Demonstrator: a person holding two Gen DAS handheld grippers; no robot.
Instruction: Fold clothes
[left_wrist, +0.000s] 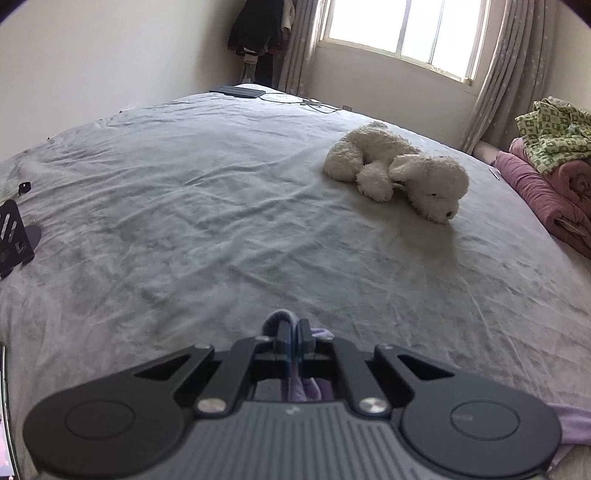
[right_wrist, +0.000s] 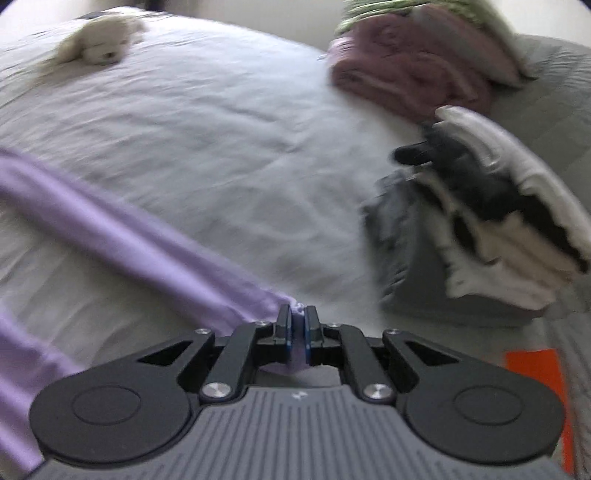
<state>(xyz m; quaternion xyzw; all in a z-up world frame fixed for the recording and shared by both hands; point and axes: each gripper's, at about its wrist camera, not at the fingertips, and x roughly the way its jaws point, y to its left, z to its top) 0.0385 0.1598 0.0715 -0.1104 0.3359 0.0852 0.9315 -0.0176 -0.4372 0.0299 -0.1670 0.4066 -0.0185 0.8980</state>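
The lilac garment (right_wrist: 122, 236) was only partly seen: in the right wrist view, smeared by motion blur, it ran as a smooth, soft band from the left edge down to the right gripper (right_wrist: 297, 325), whose fingers were clamped on a bunched corner of it. More of the cloth fell past the lower left and was cut off there. In the left wrist view the left gripper (left_wrist: 293, 332) had its fingers pressed together on another fold of the garment (left_wrist: 303, 387), most of which was hidden under the gripper body; a scrap showed at the lower right.

Both grippers were over a bed (left_wrist: 207, 206) covered in a grey, creased, velvety sheet. A fluffy white plush dog (left_wrist: 399, 170) lay on its side on the bed, well apart from the garment. At the bed's right edge sat a rolled mauve blanket (left_wrist: 535, 188) with a green patterned cloth (left_wrist: 554, 136) on top. Near the right gripper was a blurred heap of grey, white and black clothes (right_wrist: 480, 206); its separate pieces could not be told apart. A black stand (left_wrist: 13, 236) was cut off at the left.
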